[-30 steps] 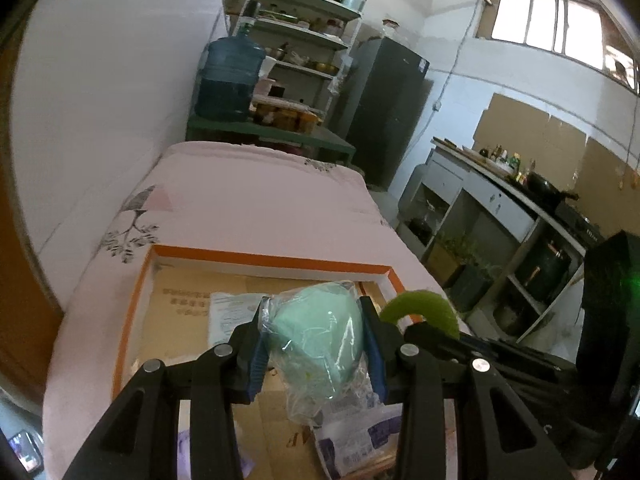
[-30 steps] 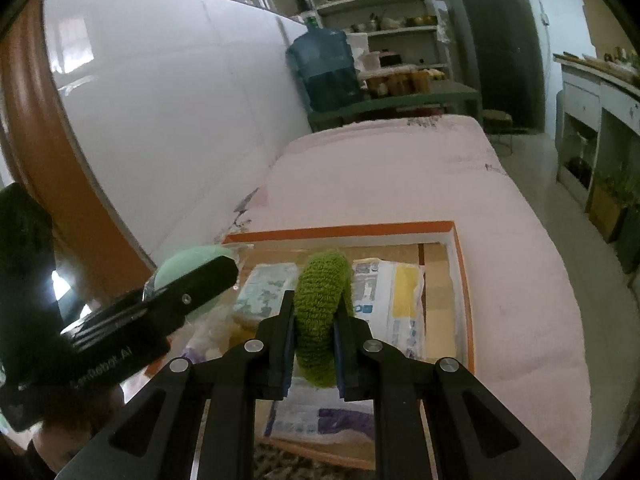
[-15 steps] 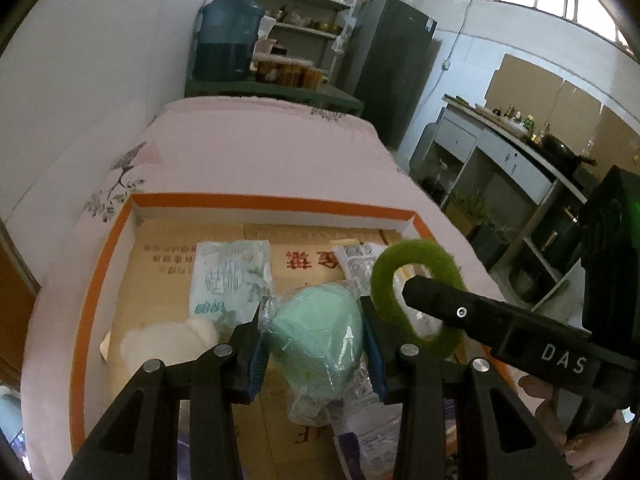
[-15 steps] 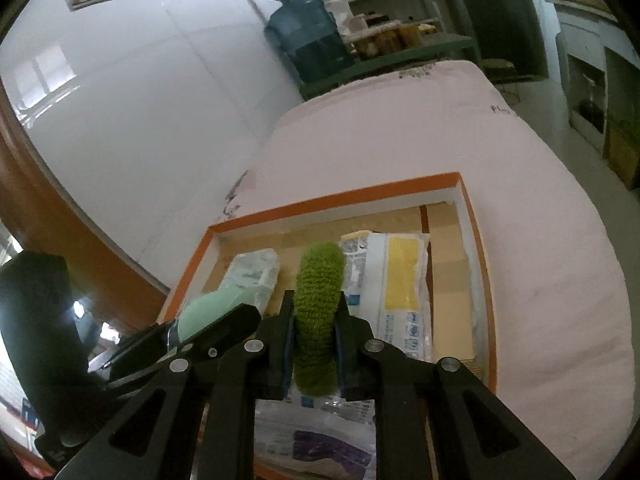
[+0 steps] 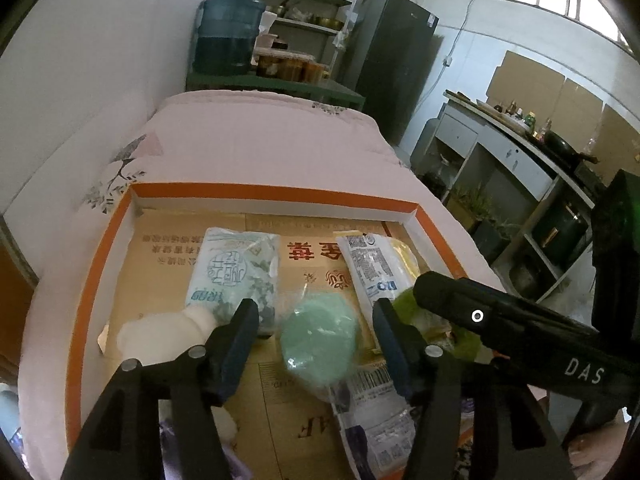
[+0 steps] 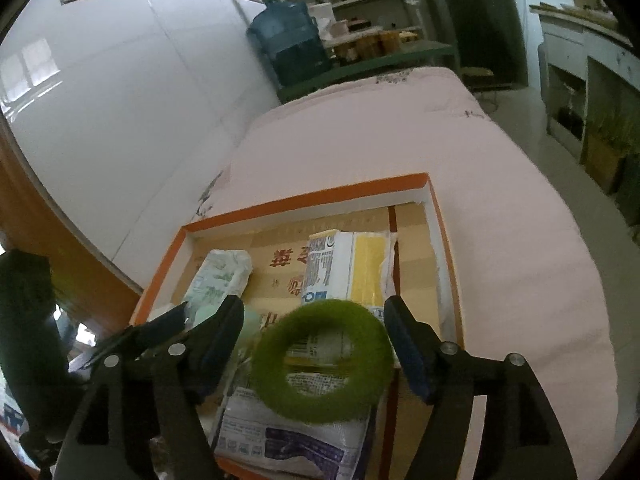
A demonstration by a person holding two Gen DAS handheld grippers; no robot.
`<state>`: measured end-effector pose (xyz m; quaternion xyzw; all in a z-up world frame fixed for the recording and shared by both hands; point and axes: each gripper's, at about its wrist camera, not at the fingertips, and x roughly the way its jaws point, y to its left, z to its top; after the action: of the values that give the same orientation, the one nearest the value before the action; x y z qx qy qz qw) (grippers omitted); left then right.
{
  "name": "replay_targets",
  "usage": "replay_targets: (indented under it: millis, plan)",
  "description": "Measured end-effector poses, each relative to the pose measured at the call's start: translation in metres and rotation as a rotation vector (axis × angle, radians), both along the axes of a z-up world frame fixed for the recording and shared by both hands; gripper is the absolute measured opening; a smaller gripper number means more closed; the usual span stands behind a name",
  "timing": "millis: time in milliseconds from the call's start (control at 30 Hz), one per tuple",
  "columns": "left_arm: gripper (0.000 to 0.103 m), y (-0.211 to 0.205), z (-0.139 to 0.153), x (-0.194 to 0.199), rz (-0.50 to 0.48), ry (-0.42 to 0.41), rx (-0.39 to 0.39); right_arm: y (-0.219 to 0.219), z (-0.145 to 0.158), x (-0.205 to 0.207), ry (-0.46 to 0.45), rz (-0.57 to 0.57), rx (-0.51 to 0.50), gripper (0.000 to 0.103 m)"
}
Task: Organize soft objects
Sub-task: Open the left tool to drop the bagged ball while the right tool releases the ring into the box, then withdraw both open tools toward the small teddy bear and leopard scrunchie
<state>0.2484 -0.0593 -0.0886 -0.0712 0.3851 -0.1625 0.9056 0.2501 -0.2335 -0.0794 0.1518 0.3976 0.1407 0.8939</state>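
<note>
An orange-rimmed cardboard box lies on the bed. My left gripper hangs over it, jaws opening. A mint-green soft ball in clear wrap lies between them, touching neither pad. My right gripper is opening too. The fuzzy green ring lies flat between its fingers, free of both pads, on the packets. In the left wrist view the ring is mostly hidden behind a right finger. A left finger shows at the left of the right wrist view.
The box also holds a tissue pack, a white and yellow packet, a white fluffy thing and a printed packet. Pink bedspread surrounds it. A white wall runs along the left, and a blue water jug stands beyond the bed.
Both grippers sank toward the box and then opened. The mint ball left the left jaws. The green ring left the right jaws and tipped from upright to flat.
</note>
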Motion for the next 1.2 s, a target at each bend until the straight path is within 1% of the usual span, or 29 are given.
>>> replay_targets:
  millis: [300, 633, 1200]
  plan:
    - [0.06, 0.001, 0.008, -0.008, 0.002, -0.025, 0.016, 0.0, 0.006, -0.006, -0.007, -0.005, 0.002, 0.074]
    - [0.06, 0.001, 0.017, -0.018, 0.002, -0.043, 0.016, 0.001, 0.013, -0.015, -0.011, -0.013, 0.003, 0.074]
    - [0.06, 0.001, 0.039, -0.043, -0.009, -0.083, -0.006, -0.001, 0.04, -0.044, -0.065, -0.021, -0.009, 0.074]
